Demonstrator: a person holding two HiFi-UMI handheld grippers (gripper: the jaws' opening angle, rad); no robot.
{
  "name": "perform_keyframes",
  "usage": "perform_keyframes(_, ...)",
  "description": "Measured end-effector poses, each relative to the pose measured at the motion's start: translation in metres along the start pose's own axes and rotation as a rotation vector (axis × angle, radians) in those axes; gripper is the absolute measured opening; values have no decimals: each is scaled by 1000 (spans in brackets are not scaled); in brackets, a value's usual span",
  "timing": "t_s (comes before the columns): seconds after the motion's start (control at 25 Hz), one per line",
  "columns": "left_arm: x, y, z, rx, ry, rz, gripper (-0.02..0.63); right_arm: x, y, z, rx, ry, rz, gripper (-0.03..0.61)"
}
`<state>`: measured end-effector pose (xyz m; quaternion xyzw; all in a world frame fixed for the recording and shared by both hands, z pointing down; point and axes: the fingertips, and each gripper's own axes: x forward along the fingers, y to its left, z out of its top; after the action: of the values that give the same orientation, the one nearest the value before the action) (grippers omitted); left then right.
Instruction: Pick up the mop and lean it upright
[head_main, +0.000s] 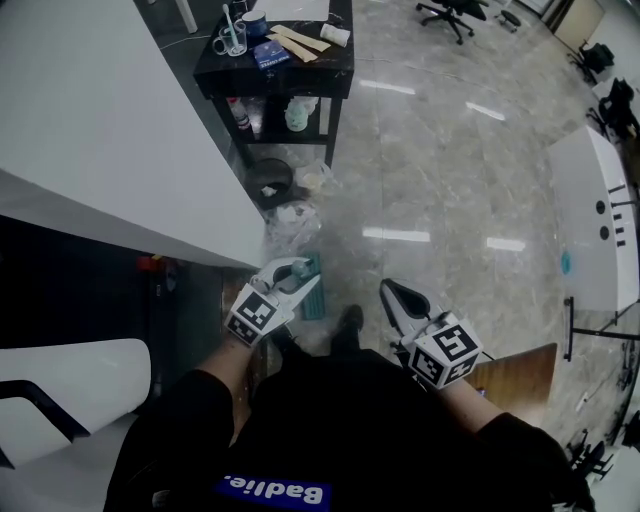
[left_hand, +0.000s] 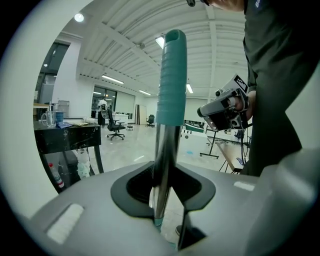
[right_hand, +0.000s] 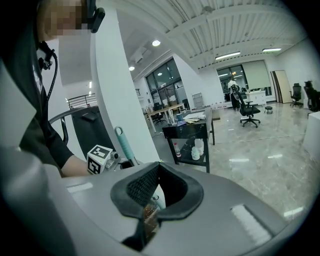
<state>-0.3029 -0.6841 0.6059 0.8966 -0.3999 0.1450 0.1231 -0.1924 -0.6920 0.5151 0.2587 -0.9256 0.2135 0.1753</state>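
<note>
The mop is being held nearly upright, its metal shaft being pinched between the fingers of the left gripper, below the teal grip. Its teal head is being shown down at the floor, just beside the white pillar. The right gripper is being held with its fingers pressed together, nothing between them.

glossy floor carries black cart, office chair.

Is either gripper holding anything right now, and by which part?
The left gripper is clamped on the mop, on its metal shaft just below the teal grip. The right gripper holds nothing.
</note>
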Motion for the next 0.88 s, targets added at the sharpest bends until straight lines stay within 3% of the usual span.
perform_keyframes(0.52,1,23,-38,74,83,-132,115,5,-4,-6,14,27,-16,6)
perform_keyframes(0.88,-15,67,-45,-125,17,37,140,12,-1,-6,5,37,-17,6)
